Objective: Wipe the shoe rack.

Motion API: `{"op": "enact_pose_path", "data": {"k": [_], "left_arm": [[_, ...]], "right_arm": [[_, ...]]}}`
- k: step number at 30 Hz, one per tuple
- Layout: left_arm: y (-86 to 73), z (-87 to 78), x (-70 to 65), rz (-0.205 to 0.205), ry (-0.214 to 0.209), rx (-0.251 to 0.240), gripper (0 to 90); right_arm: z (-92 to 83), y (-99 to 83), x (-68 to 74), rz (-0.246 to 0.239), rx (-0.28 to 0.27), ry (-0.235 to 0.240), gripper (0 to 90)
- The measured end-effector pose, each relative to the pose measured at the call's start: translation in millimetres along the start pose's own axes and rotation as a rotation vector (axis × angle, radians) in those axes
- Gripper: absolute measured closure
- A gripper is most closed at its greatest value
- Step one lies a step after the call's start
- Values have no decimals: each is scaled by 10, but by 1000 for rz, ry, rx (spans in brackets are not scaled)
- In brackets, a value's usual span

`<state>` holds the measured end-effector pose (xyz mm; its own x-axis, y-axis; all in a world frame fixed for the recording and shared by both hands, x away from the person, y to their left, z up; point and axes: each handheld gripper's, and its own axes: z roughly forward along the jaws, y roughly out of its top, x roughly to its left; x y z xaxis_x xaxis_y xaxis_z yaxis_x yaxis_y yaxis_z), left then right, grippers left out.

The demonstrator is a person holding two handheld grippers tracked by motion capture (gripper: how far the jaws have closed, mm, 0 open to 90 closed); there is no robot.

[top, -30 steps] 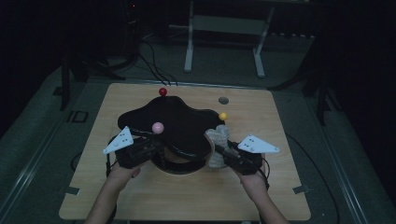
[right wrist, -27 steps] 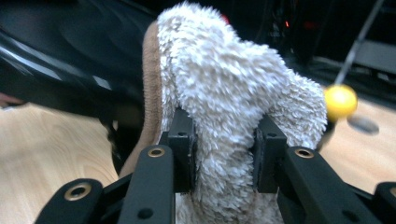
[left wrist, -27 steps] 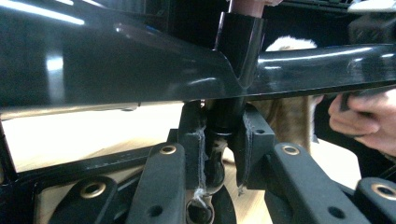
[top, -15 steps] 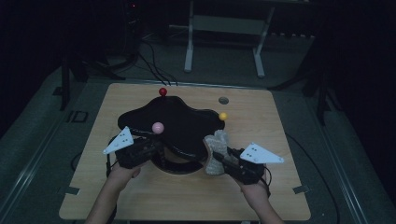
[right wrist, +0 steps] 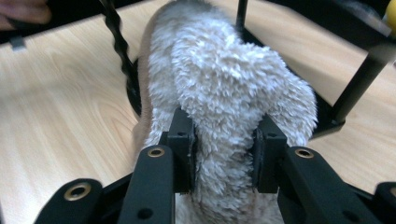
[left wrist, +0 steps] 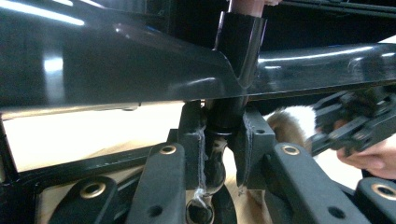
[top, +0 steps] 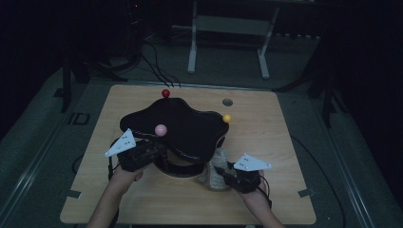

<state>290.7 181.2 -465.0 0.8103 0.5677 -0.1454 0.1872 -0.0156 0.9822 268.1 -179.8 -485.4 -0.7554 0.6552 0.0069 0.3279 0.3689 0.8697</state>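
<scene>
A glossy black stand with a wavy top (top: 183,124) (left wrist: 116,60) sits mid-table, with red (top: 165,93), pink (top: 160,129) and yellow (top: 227,118) balls on it. My left gripper (top: 160,152) (left wrist: 219,140) is at its front left, shut on a black upright post (left wrist: 236,51) under the top. My right gripper (top: 217,171) (right wrist: 224,149) is at the stand's front right, low over the table and shut on a fluffy cream slipper (top: 214,164) (right wrist: 224,84). From the left gripper view, the slipper (left wrist: 289,121) and the right gripper (left wrist: 355,121) show beyond the post.
The wooden table (top: 275,142) has a small grey disc (top: 227,101) at the back right. A thin black leg of the stand (right wrist: 359,79) and a twisted black rod (right wrist: 119,42) flank the slipper. White frame legs (top: 192,47) stand on the floor behind.
My right gripper has come down and toward the table's front edge with the slipper, from beside the stand's top to near the tabletop. The left gripper has kept still on the post.
</scene>
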Motion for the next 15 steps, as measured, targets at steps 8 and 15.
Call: {"op": "enact_pose_path", "data": {"k": [8, 15], "left_arm": [[-1, -2, 10, -3, -8, -1, 743], [-7, 1, 23, -12, -20, -5, 743]], "right_arm": [[295, 65, -281, -42, -12, -89, 667], [652, 66, -566, -95, -7, -176, 659]]}}
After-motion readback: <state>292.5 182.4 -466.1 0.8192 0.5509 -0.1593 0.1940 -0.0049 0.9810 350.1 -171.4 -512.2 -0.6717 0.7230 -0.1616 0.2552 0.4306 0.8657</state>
